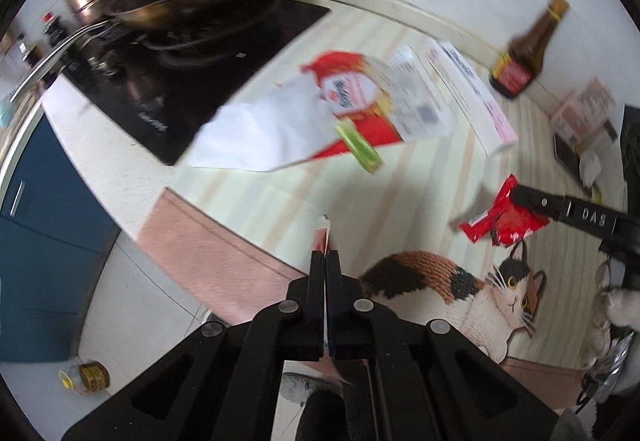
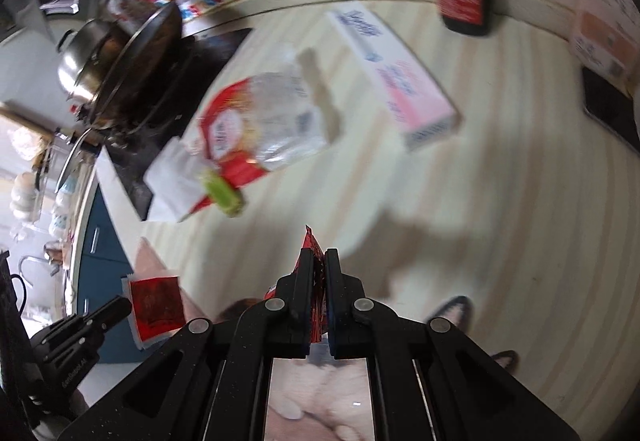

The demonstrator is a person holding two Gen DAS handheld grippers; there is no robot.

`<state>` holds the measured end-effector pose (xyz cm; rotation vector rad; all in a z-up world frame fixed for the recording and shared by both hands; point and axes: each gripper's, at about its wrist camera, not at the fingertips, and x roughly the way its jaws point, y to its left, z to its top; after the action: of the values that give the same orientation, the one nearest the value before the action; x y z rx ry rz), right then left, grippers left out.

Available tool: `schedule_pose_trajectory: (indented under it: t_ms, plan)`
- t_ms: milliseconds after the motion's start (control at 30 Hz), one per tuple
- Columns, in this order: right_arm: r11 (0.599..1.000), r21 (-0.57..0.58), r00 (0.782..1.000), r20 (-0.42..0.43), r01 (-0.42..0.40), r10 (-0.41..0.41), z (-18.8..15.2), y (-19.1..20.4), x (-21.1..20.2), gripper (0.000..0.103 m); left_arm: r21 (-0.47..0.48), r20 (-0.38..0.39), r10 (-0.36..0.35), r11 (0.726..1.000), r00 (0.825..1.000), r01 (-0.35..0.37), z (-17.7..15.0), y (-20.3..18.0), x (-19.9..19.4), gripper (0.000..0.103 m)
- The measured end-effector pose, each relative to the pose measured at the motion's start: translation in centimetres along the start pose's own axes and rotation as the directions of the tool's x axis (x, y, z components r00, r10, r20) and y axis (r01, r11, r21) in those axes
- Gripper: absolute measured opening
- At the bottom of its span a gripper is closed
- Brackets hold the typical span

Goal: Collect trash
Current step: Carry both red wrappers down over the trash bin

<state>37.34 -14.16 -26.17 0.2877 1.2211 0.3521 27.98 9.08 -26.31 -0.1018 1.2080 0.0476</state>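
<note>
Red crinkled foil wrapper (image 2: 314, 273) pinched in right gripper (image 2: 319, 257) jaws.

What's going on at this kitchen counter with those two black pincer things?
A person is clearing trash with a handheld gripper in each hand. The left gripper is shut on a small flat red sachet, the right gripper on a crumpled red wrapper. An opened red-and-white bag and a green scrap lie on the striped mat.

Box (image 1: 472, 97) beside bag (image 1: 320, 113), on mat (image 1: 280, 197)
</note>
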Motion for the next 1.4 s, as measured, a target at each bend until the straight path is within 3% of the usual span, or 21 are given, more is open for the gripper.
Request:
schedule_pose_trajectory:
  t_ms: [267, 467, 600, 800, 967, 1100, 1233, 1400]
  plan:
    - [0.992, -0.098, 0.997, -0.013, -0.078, 0.078, -0.6, 6.2, 0.4, 0.005, -0.111, 0.065, 0.039, 0.993, 0.997, -0.032, -0.5, 4.8, -2.4, 0.0]
    - [0.971, -0.19, 0.989, -0.073, -0.144, 0.132, -2.0, 11.9, 2.5, 0.005, -0.189, 0.069, 0.082, 0.98, 0.994, -0.067, -2.9, 9.6, -4.2, 0.0]
    - [0.948, -0.262, 0.979, -0.131, -0.183, 0.153, -4.1, 16.4, 4.6, 0.005, -0.269, 0.051, 0.11, 0.959, 0.993, -0.092, -5.7, 13.4, -4.6, 0.0]
    - [0.892, -0.394, 0.963, -0.235, -0.222, 0.136, -10.1, 23.1, 9.6, 0.005, -0.386, 0.009, 0.12, 0.916, 0.993, -0.107, -10.9, 19.2, -3.5, 0.0]
    - [0.852, -0.475, 0.95, -0.302, -0.221, 0.078, -16.0, 26.5, 15.0, 0.005, -0.492, -0.034, 0.069, 0.867, 0.997, -0.076, -15.8, 24.2, 0.3, 0.0]
    - [0.861, -0.467, 0.932, -0.362, -0.203, 0.024, -20.9, 26.8, 21.9, 0.004, -0.581, -0.069, 0.011, 0.813, 0.998, -0.049, -19.8, 28.0, 5.5, 0.0]
    - [0.863, -0.475, 0.919, -0.394, -0.171, -0.034, -25.2, 25.4, 29.8, 0.004, -0.644, -0.093, -0.07, 0.765, 0.993, -0.006, -23.6, 31.3, 12.8, 0.0]
    - [0.87, -0.478, 0.913, -0.398, -0.122, -0.09, -29.1, 22.8, 40.3, 0.004, -0.68, -0.12, -0.144, 0.732, 0.982, 0.024, -27.6, 34.0, 22.5, 0.0]
